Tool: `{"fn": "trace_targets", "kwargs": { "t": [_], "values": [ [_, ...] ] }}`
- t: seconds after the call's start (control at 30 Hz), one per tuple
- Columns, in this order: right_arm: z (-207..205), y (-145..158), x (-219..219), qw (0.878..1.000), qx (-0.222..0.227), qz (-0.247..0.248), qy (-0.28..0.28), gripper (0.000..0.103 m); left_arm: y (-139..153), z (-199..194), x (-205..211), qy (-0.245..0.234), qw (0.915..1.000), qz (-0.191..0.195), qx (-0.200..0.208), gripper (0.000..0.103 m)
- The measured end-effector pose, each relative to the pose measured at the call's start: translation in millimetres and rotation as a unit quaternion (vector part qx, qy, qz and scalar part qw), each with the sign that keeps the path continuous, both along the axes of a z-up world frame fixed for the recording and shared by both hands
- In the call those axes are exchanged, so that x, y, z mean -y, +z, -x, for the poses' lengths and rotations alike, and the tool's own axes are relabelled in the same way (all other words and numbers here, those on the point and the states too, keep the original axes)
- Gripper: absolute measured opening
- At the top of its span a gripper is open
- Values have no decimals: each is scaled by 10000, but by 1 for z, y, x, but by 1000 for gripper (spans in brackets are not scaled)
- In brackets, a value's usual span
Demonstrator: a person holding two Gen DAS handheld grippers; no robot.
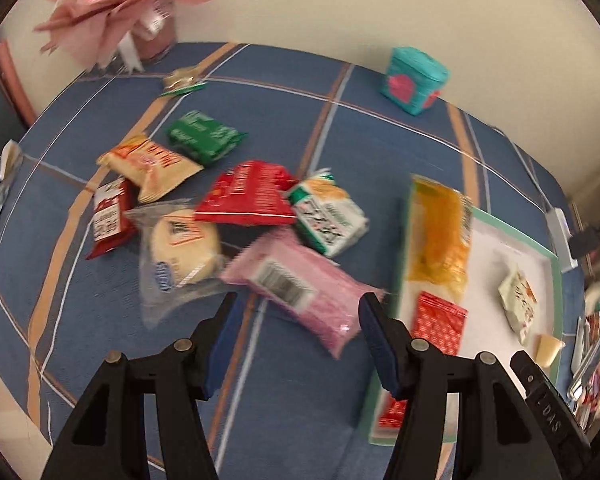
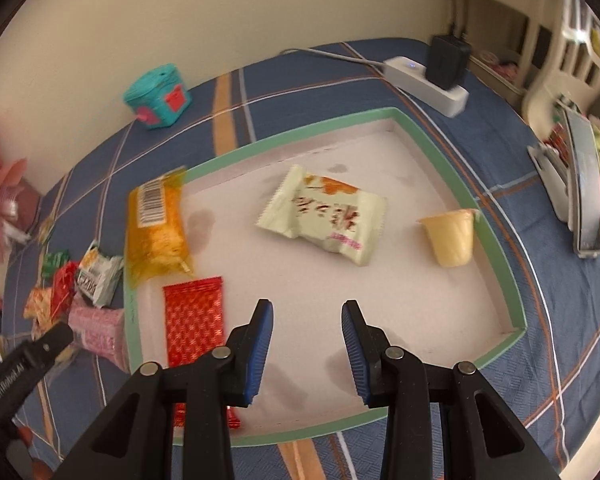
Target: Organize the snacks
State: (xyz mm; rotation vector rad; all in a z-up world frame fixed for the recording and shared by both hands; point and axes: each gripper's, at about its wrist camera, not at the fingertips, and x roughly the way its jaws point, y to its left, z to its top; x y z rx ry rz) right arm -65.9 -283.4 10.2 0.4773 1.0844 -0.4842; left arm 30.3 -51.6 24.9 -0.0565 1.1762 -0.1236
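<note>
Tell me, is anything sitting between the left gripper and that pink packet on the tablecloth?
Nothing visible is. The left gripper is open, and the pink packet lies flat just ahead of its fingertips with only bare tablecloth between. The clear-wrapped pastry sits beside the packet's left end, not in front.

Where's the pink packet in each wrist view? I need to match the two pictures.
Left wrist: the pink packet lies low in the centre, just ahead of the open left gripper, on the cloth left of the tray.
Right wrist: it sits at the lower left, against the outside of the tray's left rim.
Shared landmark: the orange packet lying over that tray rim.
</note>
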Motion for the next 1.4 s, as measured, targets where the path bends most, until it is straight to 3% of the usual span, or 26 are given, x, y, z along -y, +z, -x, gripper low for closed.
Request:
{"fn": "trace_targets", "kwargs": {
  "t": [0.1, 0.13, 0.23, 0.3, 0.47, 0.67, 0.83, 1.03, 1.23, 1.4],
  "values": [
    [-6, -3, -13, 9997, 62, -75, 237, 56, -6, -7, -13, 215, 9997, -64, -72, 77],
    [-7, -3, -16, 9993, 183, -78, 329, 62, -7, -8, -17, 298, 9995, -63, -81, 77],
    [-11, -4, -26, 9983, 208, 1, 536, 66, -11, -14, -30, 535, 9985, -59, -86, 80],
    [-13, -4, -30, 9978, 281, -7, 598, 73, -13, -17, -37, 657, 9978, -108, -64, 87],
    [-14, -4, -31, 9976, 429, -94, 527, 103, -16, -22, -55, 899, 9958, -52, -131, 91],
    [-16, -8, -31, 9980, 447, -139, 436, 103, -19, -32, -76, 1148, 9932, 22, -187, 93],
    [-20, -2, -38, 9977, 446, 186, 464, 103, -22, -40, -95, 1407, 9896, 138, -257, 94],
    [-33, 7, -46, 9965, 606, 186, 548, 103, -9, -47, -118, 1662, 9857, 262, -37, 94],
    [-59, 17, -77, 9906, 816, 187, 1084, 103, -1, -58, -140, 1690, 9844, 485, 27, 94],
    [-86, 14, -109, 9850, 741, 142, 1549, 103, -3, -64, -156, 1718, 9832, 613, -74, 94]
  ]
}}
